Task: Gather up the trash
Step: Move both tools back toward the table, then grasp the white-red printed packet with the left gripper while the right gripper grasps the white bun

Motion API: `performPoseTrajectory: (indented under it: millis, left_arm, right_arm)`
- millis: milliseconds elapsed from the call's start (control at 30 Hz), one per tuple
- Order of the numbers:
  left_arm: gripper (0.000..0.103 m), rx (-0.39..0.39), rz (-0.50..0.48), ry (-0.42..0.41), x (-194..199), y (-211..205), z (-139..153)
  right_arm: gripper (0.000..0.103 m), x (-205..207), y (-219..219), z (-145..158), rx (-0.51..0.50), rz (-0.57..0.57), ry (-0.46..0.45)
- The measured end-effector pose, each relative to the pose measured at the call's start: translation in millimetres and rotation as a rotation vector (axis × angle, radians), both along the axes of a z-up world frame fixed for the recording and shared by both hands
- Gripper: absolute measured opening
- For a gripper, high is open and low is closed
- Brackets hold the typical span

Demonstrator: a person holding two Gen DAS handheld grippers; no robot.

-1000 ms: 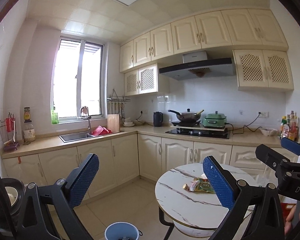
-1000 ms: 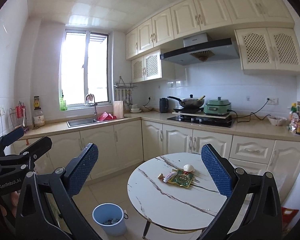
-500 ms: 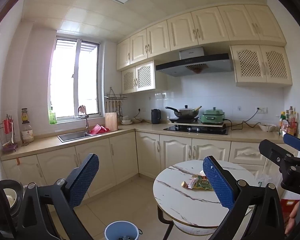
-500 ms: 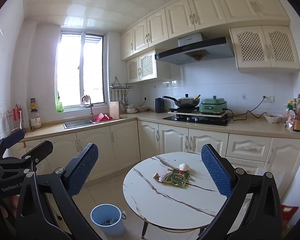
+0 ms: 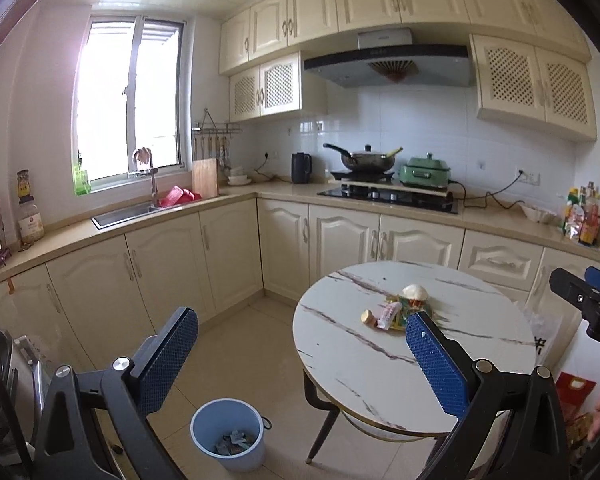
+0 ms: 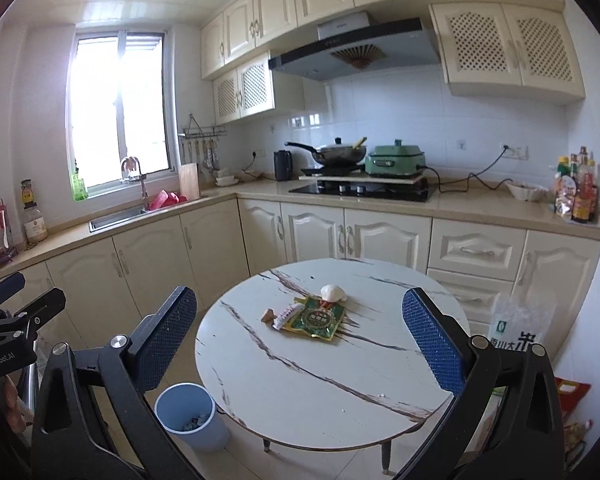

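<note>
A round marble-top table (image 6: 308, 384) (image 5: 364, 376) holds a small pile of trash: a green and gold wrapper (image 6: 318, 320), a pink and white tube wrapper (image 6: 286, 315) (image 5: 388, 314), a small brown bit (image 6: 268, 315) (image 5: 367, 316) and a white crumpled ball (image 6: 333, 292) (image 5: 415, 291). A light blue bin (image 5: 228, 434) (image 6: 190, 416) with scraps inside stands on the floor left of the table. My left gripper (image 5: 300, 356) and my right gripper (image 6: 300, 340) are both open and empty, held above and short of the table.
Cream kitchen cabinets and a counter (image 6: 480, 208) run behind the table, with a sink (image 5: 124, 212), a hob with a wok (image 6: 336, 154) and a green cooker (image 6: 396, 158). A white rice bag (image 6: 516, 328) leans by the cabinets on the right. An appliance (image 5: 4, 380) stands at far left.
Both cameras have tilted down and moved closer to the table, so the table, trash and bin sit higher and larger in view. Both grippers stay open.
</note>
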State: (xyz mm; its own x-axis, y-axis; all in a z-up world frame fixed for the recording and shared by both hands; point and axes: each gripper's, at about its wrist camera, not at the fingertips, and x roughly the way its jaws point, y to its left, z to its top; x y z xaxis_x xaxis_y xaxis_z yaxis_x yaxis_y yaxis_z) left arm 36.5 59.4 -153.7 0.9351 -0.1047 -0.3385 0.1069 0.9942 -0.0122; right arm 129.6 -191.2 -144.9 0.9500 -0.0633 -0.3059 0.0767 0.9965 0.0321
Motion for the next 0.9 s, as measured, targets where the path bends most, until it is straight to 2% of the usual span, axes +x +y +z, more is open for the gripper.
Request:
performPoseTrajectory:
  millis: [233,567,700,733,833,900]
  left_arm:
    - [0.102,0.032,-0.088,0.144,100,-37,-15]
    - [0.1,-0.006,-0.284,0.287,259,-98,-30]
    - [0.089,0.01,-0.321,0.329,316,-114,-49]
    - [0.082,0.01,-0.334,0.357,331,-117,-54]
    - [0.069,0.018,-0.352,0.408,369,-126,-70]
    - [0.064,0.022,-0.368,0.432,391,-131,-78]
  right_arm:
    - [0.103,75,-42,-43,0.008,-0.045,0.134]
    - [0.103,186,-93,-73,0.015,-0.039,0.246]
    - [0.103,232,-112,-84,0.041,-0.054,0.288]
    - [0.103,239,-115,-86,0.047,-0.05,0.295]
    - [0.103,264,-124,-96,0.06,-0.043,0.323]
    - [0.103,280,-129,-104,0.063,-0.044,0.349]
